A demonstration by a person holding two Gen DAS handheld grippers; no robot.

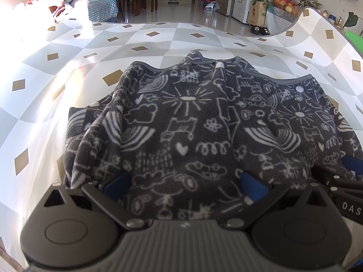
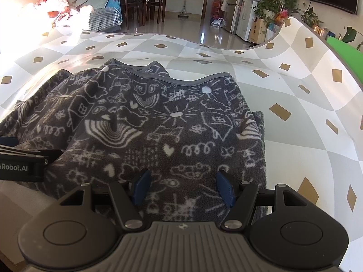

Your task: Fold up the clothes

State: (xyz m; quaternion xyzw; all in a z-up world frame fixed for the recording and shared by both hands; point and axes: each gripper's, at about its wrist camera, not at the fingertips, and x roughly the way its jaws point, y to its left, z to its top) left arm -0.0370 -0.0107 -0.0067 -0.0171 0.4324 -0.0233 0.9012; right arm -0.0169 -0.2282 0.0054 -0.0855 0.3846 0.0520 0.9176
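Left wrist view: dark grey fleece garment with white doodle print, spread over the checked surface, grey-trimmed edge at the far side, a bunched fold on the left side. Left gripper low over the near edge of the cloth, jaws standing wide, blue pads down on the fleece at either side with flat cloth between; no pinch to see, nothing lifted, so judged open and holding nothing. Right gripper just visible at the right border, also at the near edge of the garment. Right wrist view: same garment, right side folded in already and lying fairly straight, left part more wrinkled. Right gripper over the near hem, jaws about half apart, blue fingers resting on or just above the fleece, cloth between them flat and not gathered; again no hold judged. Left gripper seen at the left border, close beside. Step in hand, as a judgement: sides seem folded in, both grippers placed at the near hem, ready to take it. Next move calls for closing both grippers on the hem, through all layers, then lifting together and carrying the hem forward toward the trimmed edge, evenly, to avoid a twisted fold.
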